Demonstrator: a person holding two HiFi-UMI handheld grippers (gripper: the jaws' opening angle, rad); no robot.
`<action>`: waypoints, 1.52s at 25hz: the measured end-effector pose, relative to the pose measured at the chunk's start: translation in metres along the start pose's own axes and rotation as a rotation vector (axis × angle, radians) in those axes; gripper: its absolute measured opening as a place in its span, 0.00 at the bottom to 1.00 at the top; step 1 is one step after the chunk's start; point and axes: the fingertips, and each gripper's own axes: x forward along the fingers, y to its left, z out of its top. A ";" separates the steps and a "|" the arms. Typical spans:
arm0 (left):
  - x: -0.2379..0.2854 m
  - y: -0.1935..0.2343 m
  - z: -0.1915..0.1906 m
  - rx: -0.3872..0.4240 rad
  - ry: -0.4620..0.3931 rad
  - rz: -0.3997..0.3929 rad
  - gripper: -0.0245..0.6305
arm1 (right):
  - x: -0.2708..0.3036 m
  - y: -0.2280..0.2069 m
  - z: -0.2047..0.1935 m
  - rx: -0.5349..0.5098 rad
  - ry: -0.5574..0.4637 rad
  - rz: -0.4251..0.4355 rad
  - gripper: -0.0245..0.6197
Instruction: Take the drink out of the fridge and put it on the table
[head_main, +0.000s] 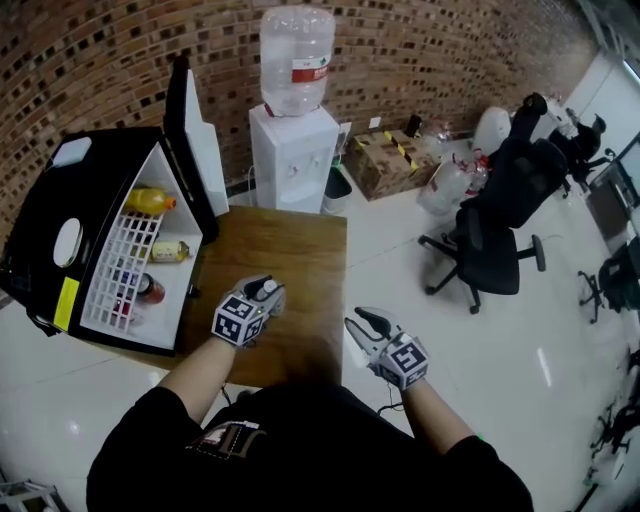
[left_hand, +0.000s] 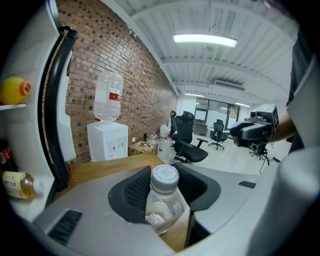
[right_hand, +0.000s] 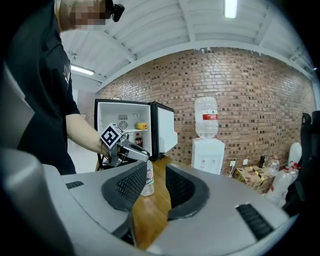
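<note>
Drink: a clear plastic bottle (left_hand: 164, 200) with a round, ribbed white cap and a crumpled pale label. It stands upright on the desk near its front edge, out of the fridge.
Left gripper (head_main: 258, 300): its grey jaws, lined with black ridged pads, are partly closed and clamp the bottle just below the cap.
Right gripper (head_main: 363, 328): its jaws stand apart with nothing between them, only bare wood showing through the gap. It hovers just right of the desk's front corner, near the left gripper but apart from it.
Desk (head_main: 290, 245): a flat rectangular top of brown wood grain.
Fridge (head_main: 100, 175): a small black box to the left of the desk with a smooth white lining. Its door (head_main: 197, 135) is swung fully open.
Fridge shelves: white wire grid racks. They carry a yellow bottle with an orange cap (head_main: 150, 200), a pale bottle (head_main: 170, 251) lying on its side, and a dark bottle with a red cap (head_main: 148, 290).
Water dispenser (head_main: 293, 155): a white cabinet behind the desk, topped by a clear rounded jug with a red label.
Wall: rough brown brick.
Floor (head_main: 560, 370): glossy white.
</note>
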 end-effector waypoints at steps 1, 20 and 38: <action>0.000 0.001 0.001 -0.001 -0.013 0.003 0.27 | -0.001 0.002 0.000 0.008 0.005 -0.004 0.26; -0.179 -0.058 -0.006 -0.100 -0.266 -0.152 0.18 | -0.007 0.048 0.006 0.231 -0.058 0.140 0.22; -0.252 -0.078 -0.053 -0.177 -0.252 -0.024 0.04 | -0.019 0.113 0.000 0.250 -0.065 0.207 0.04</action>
